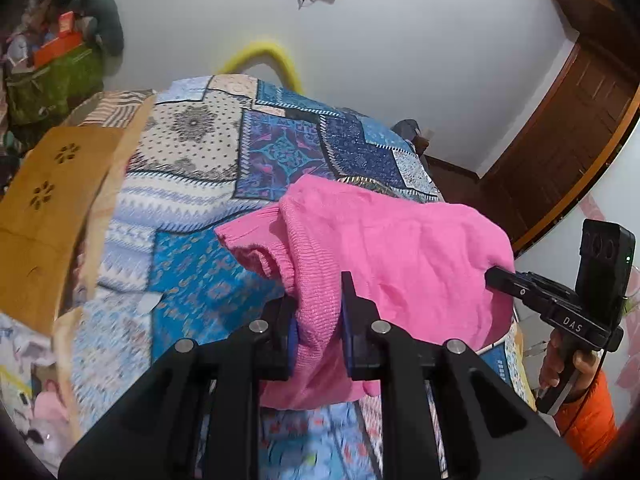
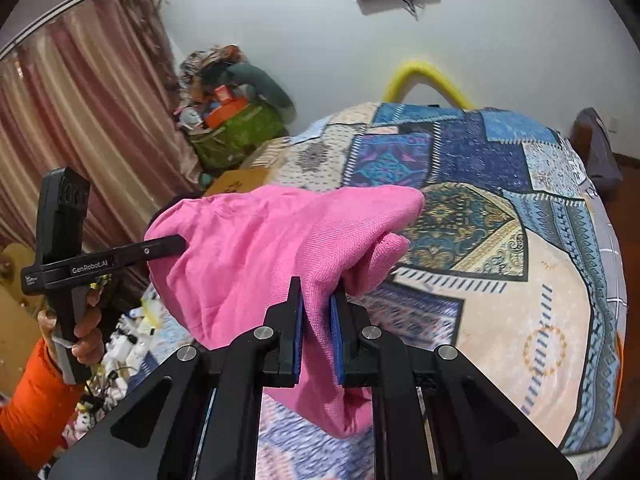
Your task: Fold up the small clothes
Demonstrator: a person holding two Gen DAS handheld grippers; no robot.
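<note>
A small pink knit garment (image 1: 392, 248) hangs in the air above the bed, held between both grippers. My left gripper (image 1: 318, 312) is shut on its ribbed edge. My right gripper (image 2: 317, 320) is shut on another part of the same pink garment (image 2: 260, 248). In the left wrist view the right gripper's fingers (image 1: 500, 276) reach into the garment's right side. In the right wrist view the left gripper's fingers (image 2: 168, 246) reach into its left side. The garment sags in loose folds between them.
The bed with a blue and beige patchwork cover (image 1: 248, 148) lies below and ahead; it also shows in the right wrist view (image 2: 500, 240). A cardboard box (image 1: 48, 216) stands at the left. A green bag of clutter (image 2: 236, 132) sits by the curtain (image 2: 72, 128). A wooden door (image 1: 568, 132) is at right.
</note>
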